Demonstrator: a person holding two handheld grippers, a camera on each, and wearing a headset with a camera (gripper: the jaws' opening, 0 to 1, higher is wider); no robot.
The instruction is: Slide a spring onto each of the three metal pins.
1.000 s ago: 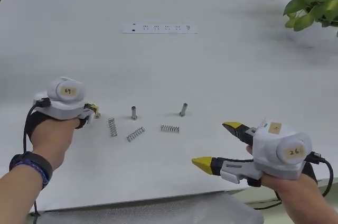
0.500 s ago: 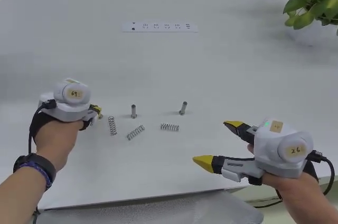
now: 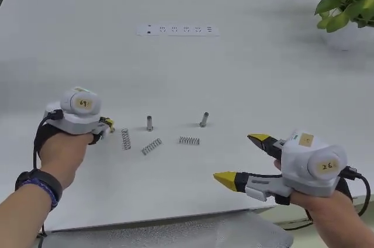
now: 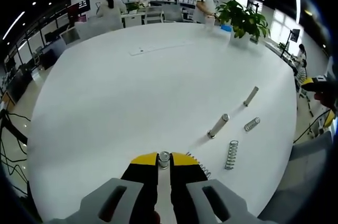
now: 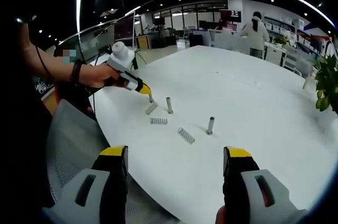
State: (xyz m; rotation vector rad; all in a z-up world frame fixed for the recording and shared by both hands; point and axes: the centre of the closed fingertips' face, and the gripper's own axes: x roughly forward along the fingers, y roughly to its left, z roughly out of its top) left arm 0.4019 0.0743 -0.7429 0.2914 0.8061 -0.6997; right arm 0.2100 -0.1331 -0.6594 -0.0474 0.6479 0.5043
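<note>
White round table (image 3: 245, 78), open-plan office behind; left gripper (image 3: 107, 124) jaws pinching pin (image 4: 164, 156); right gripper (image 3: 241, 158) jaws spread.

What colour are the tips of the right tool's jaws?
Yellow tips on the white right tool, clearest in the right gripper view.

At the left of the head view, the white rounded plastic left gripper (image 3: 108, 124) carries a pale yellow round sticker marked 69 (image 3: 83, 103) and short black jaws tipped in yellow; a thin black cable (image 3: 37, 134) leaves its rear; a black wristband edged with purple (image 3: 36, 180) circles the wrist below; at lower right, the bulkier white right gripper (image 3: 236, 158) has a round sticker marked 26 (image 3: 326, 166), long yellow-tipped black jaws, grey side plates and a looping black cord (image 3: 363, 185).
</note>
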